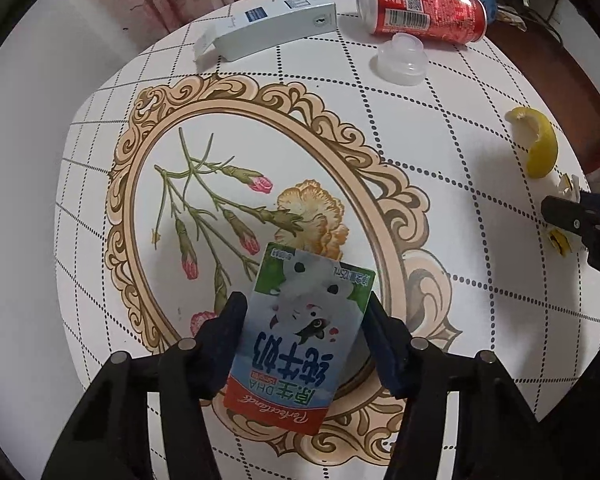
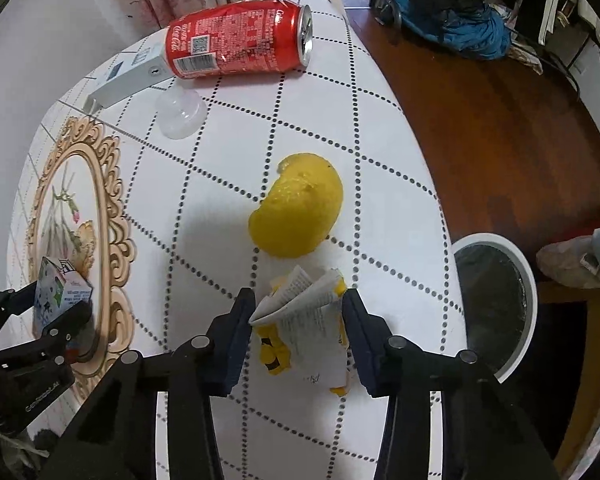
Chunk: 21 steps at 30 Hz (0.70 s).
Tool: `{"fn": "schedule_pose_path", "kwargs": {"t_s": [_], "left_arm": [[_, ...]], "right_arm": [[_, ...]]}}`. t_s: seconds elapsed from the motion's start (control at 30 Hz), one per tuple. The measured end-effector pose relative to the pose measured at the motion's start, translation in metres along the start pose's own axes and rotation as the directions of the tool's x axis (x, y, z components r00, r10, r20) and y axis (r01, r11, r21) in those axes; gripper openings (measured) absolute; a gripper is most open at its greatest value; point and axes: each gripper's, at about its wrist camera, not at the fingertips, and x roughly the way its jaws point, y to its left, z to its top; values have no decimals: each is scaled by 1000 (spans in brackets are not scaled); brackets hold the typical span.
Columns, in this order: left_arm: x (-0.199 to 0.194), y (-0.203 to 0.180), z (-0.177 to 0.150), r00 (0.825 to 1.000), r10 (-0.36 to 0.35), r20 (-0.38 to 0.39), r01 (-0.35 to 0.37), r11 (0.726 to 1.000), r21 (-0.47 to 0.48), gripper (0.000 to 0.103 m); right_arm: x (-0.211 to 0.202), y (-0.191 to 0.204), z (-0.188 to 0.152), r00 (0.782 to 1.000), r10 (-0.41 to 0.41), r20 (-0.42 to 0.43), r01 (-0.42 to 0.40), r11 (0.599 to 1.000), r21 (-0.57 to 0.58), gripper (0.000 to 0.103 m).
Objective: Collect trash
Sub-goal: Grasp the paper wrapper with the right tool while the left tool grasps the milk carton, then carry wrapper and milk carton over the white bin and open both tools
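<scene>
My left gripper (image 1: 305, 320) is shut on a small milk carton (image 1: 300, 332) with a cartoon print, held over the flower picture on the round table (image 1: 440, 208). In the right wrist view the same carton (image 2: 58, 294) shows at the left edge. My right gripper (image 2: 300, 316) is closed on a crumpled white and yellow paper wrapper (image 2: 308, 316) that rests on the table near its right edge. Both pads touch the paper. A piece of lemon peel (image 2: 300, 212) lies just beyond it.
A dented red cola can (image 2: 240, 48), a long white and blue box (image 2: 128, 76) and a clear plastic cap (image 2: 180, 114) lie at the far side. A white-rimmed bin (image 2: 530, 280) with a dark liner stands on the wooden floor right of the table.
</scene>
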Motion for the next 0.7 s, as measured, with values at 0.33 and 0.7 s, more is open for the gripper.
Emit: {"fn": "schedule_pose_path", "kwargs": {"t_s": [0.33,0.7], "left_arm": [[-53,2,0,995,4,96,-1,999,-36,53],[-150,-38,5,960,-56,274,66,998,-25,52]], "right_arm": [[-48,6,-10,994,85,70,-85,996,-5,47],[-133,-37,-23,970,151,191,-159,987,27,47]]}}
